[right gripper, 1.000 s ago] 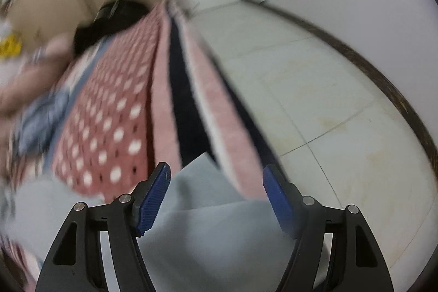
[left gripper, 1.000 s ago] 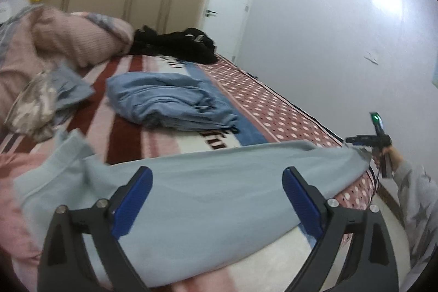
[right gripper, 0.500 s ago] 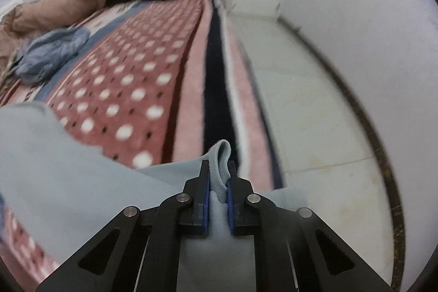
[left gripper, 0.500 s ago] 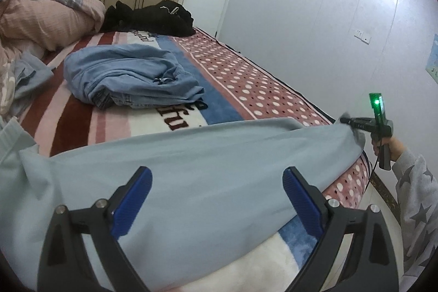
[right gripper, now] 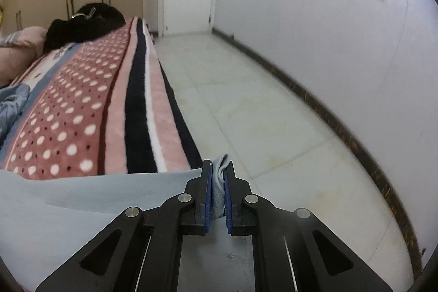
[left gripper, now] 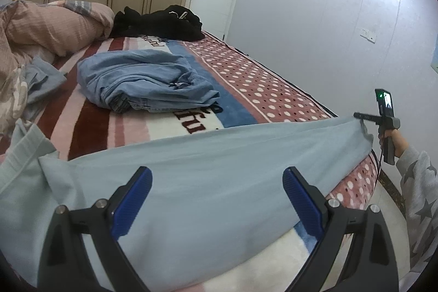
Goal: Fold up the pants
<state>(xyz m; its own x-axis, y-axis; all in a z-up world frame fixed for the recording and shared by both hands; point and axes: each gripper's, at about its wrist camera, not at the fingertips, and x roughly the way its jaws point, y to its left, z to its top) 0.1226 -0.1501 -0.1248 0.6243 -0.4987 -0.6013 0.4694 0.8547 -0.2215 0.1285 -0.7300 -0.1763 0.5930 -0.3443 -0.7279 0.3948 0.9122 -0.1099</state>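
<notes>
Pants (left gripper: 208, 171), pale blue: laid lengthwise across the near edge of the bed blanket (left gripper: 262, 89), passing under and ahead of our left gripper (left gripper: 216, 196), whose blue-padded fingers (left gripper: 131, 201) stand wide apart, holding nothing. Far end, at the bed's corner: a bunched bit of hem, we think, pinched between the pads of our right gripper (right gripper: 218, 192), clamped tight on the cloth. Beyond the left fingers: crumpled denim garment (left gripper: 145, 81); farther still, black clothing (left gripper: 158, 23). Right of the right fingers: tiled floor (right gripper: 273, 111).

Pants (left gripper: 205, 182) waist end cut off left.
</notes>
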